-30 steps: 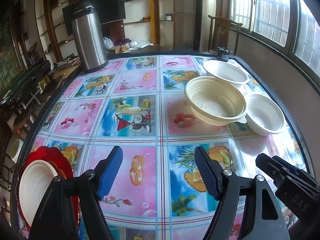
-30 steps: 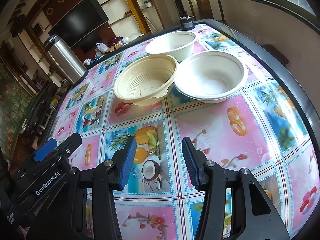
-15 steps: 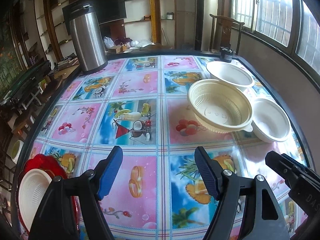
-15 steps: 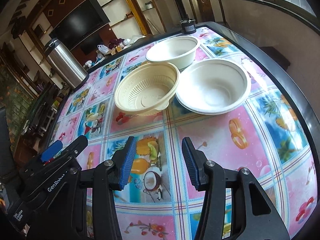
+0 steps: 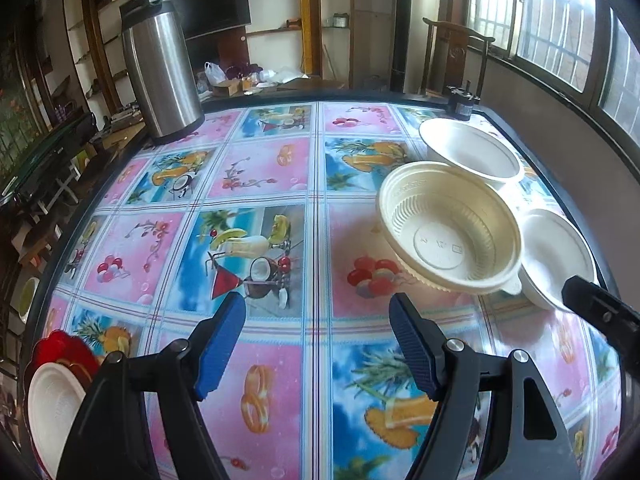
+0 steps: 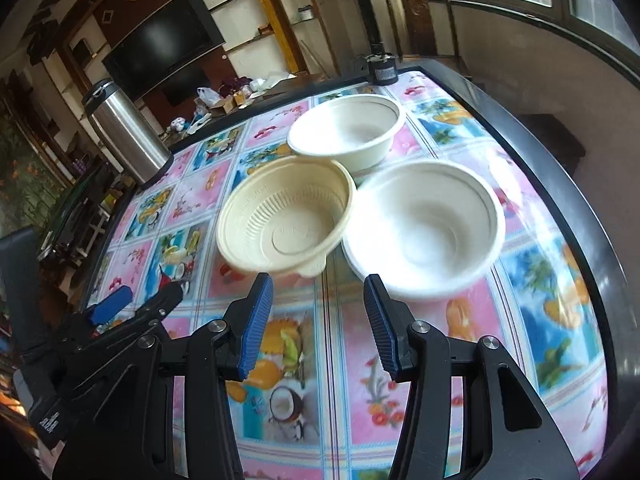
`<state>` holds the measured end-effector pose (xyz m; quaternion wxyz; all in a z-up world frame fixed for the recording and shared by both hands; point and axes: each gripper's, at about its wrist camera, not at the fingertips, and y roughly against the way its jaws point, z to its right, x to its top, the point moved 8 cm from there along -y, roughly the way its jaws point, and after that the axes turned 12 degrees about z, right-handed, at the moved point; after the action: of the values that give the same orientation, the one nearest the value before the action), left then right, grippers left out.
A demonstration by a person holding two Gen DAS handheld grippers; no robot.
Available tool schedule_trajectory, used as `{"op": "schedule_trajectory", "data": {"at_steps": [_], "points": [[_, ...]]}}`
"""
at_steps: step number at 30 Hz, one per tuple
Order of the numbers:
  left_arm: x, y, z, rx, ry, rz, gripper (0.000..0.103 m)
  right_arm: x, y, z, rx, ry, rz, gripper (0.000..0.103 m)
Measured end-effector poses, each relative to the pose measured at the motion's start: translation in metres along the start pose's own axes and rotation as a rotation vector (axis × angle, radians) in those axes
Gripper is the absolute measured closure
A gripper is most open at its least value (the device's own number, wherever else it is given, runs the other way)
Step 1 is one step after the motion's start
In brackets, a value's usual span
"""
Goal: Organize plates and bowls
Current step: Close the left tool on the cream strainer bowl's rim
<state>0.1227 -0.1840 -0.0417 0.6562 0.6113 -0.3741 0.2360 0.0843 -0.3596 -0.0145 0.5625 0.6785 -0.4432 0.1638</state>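
Three bowls (image 6: 288, 224) are left unstacked, bunched at the surface's (image 5: 260, 168) far right, a white plate (image 5: 52, 408) is set on a red one, and both grippers (image 5: 316, 344) (image 6: 318, 324) are held apart, empty.

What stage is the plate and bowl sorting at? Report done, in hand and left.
Done: a white plate sits on a red plate at the table's near left edge. In hand: nothing; the left hand-held gripper and right hand-held gripper are both open and empty, the right one just short of the bowls. Left: the ribbed beige plastic bowl and two white bowls stand unstacked.
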Motion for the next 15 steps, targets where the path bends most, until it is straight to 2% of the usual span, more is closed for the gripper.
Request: {"op": "schedule_trajectory", "data": {"at_steps": [9,15], "points": [[0.013,-0.020,0.007,-0.021,0.040,-0.029,0.029,0.030,-0.029,0.011,0.077,-0.069,-0.046,0.056],[0.025,-0.030,0.018,-0.025,0.037,-0.030,0.029,0.048,-0.048,0.011,0.118,-0.061,-0.052,0.056]]}}
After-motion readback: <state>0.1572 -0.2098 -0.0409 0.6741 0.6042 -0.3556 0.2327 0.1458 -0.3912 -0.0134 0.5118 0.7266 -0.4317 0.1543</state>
